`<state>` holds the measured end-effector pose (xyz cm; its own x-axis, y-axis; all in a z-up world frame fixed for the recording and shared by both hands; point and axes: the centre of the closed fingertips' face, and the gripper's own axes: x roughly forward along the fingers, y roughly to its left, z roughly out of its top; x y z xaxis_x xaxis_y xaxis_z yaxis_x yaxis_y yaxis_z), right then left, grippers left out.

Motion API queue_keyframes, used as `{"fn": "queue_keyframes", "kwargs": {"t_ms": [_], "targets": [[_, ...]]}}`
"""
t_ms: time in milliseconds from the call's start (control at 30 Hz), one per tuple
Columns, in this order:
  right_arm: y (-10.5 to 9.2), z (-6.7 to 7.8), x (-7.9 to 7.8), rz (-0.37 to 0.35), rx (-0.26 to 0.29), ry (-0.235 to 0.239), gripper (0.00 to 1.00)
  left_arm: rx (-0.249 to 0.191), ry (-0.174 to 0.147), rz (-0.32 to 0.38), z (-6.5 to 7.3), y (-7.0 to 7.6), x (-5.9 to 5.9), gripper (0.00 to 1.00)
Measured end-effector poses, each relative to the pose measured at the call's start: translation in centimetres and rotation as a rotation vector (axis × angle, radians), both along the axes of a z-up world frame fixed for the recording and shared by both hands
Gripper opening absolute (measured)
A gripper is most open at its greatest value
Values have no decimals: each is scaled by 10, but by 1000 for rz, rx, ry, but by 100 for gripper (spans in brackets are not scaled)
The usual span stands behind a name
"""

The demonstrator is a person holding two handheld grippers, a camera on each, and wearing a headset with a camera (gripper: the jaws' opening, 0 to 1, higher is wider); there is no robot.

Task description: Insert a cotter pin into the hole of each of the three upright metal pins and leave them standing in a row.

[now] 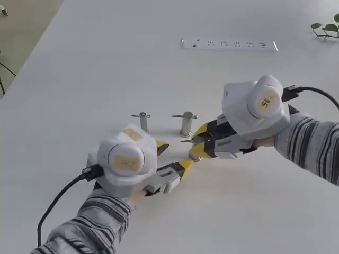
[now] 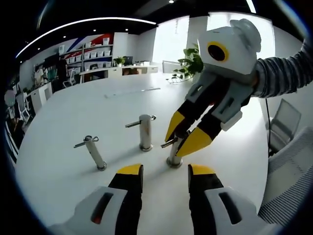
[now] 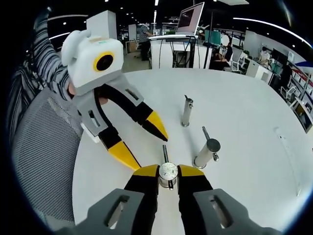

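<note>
Left gripper [image 1: 174, 155] fingers spread wide; right gripper [image 1: 197, 142] fingers clamp metal pin [image 3: 168, 171]; sticker [image 1: 266, 101] unreadable.

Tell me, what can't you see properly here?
Left gripper view: jaws of the right gripper cover the hole in the third pin, so how deep the cotter pin sits is unclear.
Right gripper view: its jaws hide that pin's shaft and base.
Head view: the same jaws hide that pin's body.

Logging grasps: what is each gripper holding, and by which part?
Right gripper grips the rightmost metal pin by its top end; left gripper, open, holds nothing.
</note>
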<state>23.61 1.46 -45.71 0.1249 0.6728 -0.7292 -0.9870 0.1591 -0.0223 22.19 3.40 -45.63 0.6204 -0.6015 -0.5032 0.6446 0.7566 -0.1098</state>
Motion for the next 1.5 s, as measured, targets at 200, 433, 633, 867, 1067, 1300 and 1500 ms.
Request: {"fn": "queue_keyframes", "kwargs": {"t_ms": [200, 433, 633, 867, 1067, 1300, 1500], "targets": [[1, 2, -2, -8, 1, 12, 9, -22, -14, -3, 12, 8, -5, 42], [-8, 3, 2, -15, -7, 11, 9, -45, -54, -12, 29, 19, -10, 57], [-21, 6, 10, -35, -17, 3, 9, -49, -61, -2, 37, 30, -8, 67], [-33, 11, 23, -54, -34, -12, 9, -55, -51, 20, 39, 41, -7, 75], [-42, 11, 34, -63, -50, -20, 9, -45, -50, 29, 40, 47, -6, 79], [-49, 8, 41, -58, -68, -25, 9, -46, -62, 34, 44, 50, -2, 84], [-54, 7, 47, -59, -80, -27, 9, -40, -56, 39, 45, 53, -2, 89]]}}
